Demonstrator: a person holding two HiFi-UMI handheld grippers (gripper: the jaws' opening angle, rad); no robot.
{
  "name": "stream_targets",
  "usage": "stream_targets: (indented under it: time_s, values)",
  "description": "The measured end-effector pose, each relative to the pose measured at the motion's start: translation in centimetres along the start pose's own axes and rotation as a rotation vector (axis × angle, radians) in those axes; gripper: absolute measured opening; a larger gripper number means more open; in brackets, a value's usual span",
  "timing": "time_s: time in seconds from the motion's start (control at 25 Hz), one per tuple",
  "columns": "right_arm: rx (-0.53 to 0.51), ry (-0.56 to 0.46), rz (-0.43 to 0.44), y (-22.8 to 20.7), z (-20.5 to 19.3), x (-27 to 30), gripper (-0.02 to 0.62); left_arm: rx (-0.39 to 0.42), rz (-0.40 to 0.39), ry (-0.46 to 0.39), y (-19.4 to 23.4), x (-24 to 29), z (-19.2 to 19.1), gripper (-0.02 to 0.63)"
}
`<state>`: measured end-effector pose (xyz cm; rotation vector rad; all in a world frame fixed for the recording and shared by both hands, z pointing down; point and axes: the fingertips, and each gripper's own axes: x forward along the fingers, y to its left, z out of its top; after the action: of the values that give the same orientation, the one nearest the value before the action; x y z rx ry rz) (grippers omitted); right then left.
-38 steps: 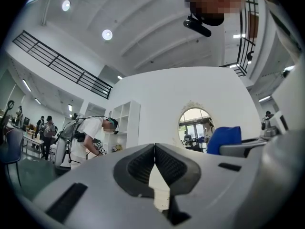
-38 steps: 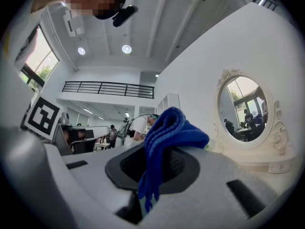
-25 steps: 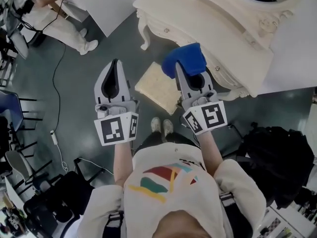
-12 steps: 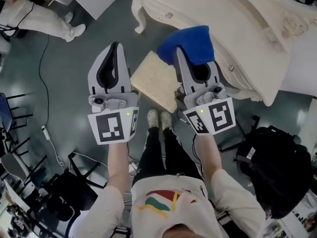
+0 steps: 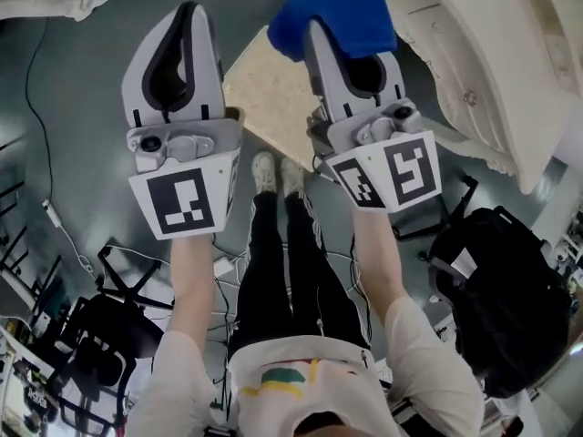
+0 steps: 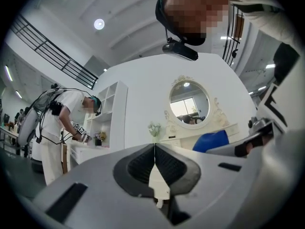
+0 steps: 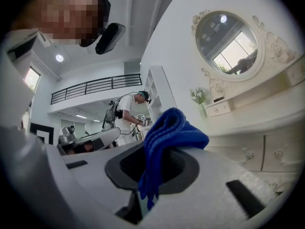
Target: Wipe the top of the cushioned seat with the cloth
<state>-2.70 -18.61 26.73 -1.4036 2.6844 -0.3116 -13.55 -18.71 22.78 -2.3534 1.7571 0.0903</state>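
while your right gripper (image 7: 155, 149) has its fingers (image 7: 183, 168) clamped on the blue cloth (image 7: 167, 128), a thick fold bulging past the tips and a tail hanging between the pads, your left gripper (image 6: 154, 149) shows its fingers pressed tip to tip with nothing between them. held that way, the cloth leads with a padded face, which looks meant for rubbing a flat surface; the empty left reads as a spare, free to steady things. both grippers point forward side by side, forearms stretched out ahead of you, marker cubes toward your chest. the cushioned seat (image 5: 271, 98) sits well below, showing between the two grippers in the head view, its cream top bare, just beside the white vanity (image 5: 474, 53) and past your shoes (image 5: 278, 173). cloth and seat are apart; by the look of it, wiping has not yet begun, and the right arm would have to come down to bring them together.
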Motion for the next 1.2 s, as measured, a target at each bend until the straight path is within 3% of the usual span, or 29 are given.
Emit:
stream_targets:
  time_s: [0.4,0.56,0.76,0.96,1.2]
  values:
    - [0.013,0.109,0.014,-0.4,-10.1,-0.3,0.038,-0.077,0.019,0.08,-1.1,-1.3,-9.6,0.005]
    - [0.023,0.148,0.004,-0.9,-12.9,-0.8,0.038,-0.059,-0.014,0.115,-1.8,-2.1,-12.2,0.005]
    - [0.047,0.181,-0.01,-1.4,-15.1,-1.2,0.038,-0.1,0.016,0.111,-1.6,-2.2,-13.2,0.005]
    - [0.066,0.209,-0.009,-1.7,-16.3,-0.9,0.038,-0.087,-0.01,0.141,-1.8,-2.6,-14.0,0.005]
    - [0.216,0.281,-0.028,-3.4,-19.4,0.7,0.038,-0.081,-0.011,0.158,-2.0,-2.1,-15.0,0.005]
